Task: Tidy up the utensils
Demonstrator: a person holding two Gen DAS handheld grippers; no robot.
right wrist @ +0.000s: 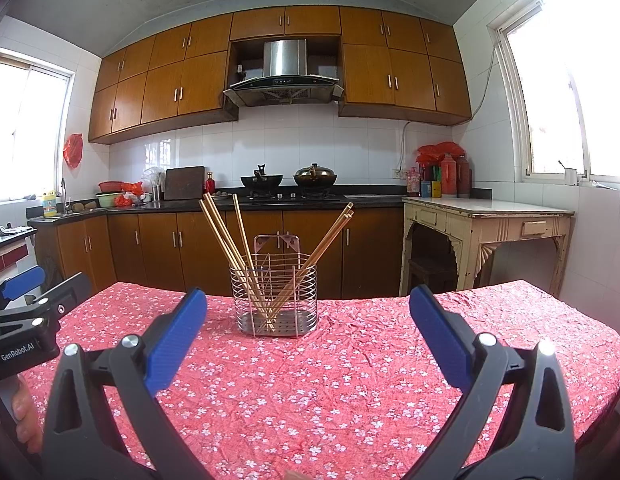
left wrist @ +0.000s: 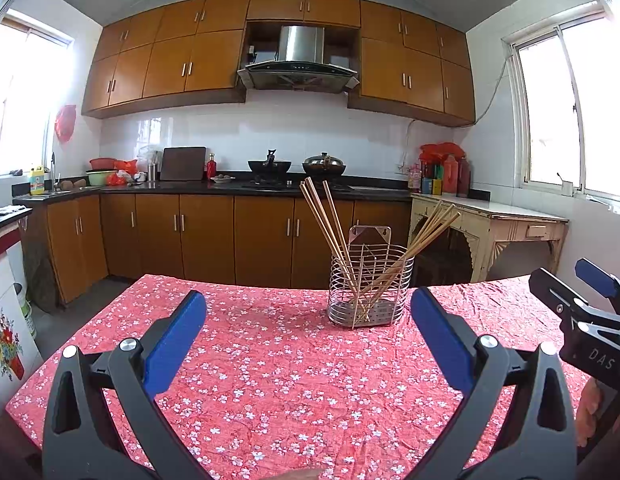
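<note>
Currently, notes by item:

Left gripper point(left wrist: 307, 322): jaws spread wide, nothing between them; held low over the near part of the tabletop, pointed toward the holder. Judged a standby pose, clear of the sticks.

Right gripper point(right wrist: 307, 322): jaws likewise wide apart and empty; level with the other tool, side by side. Each tool shows at the edge of the other's view, a hand point(right wrist: 27, 420) visible on the grip.

Wire holder point(left wrist: 370, 284): stands upright on the tabletop, toward the far edge, well apart from both grippers. Metal wire basket, perforated base, flat back plate with hanging holes, an inner divider.

Chopsticks point(left wrist: 322, 224): all seem to be inside the holder, tips down on the base. 1 bundle leans left, another point(right wrist: 334, 226) leans right, crossing low in the basket. Pale wood, thin, long; tops rise well above the rim. Exact count unclear.

Tabletop point(right wrist: 350, 380): red cloth with small white flowers, creased; no loose utensils visible on it.

Reading: with nothing left lying out, the sorting looks finished or close to it; splayed lean suggests sticks were dropped in loosely.
</note>
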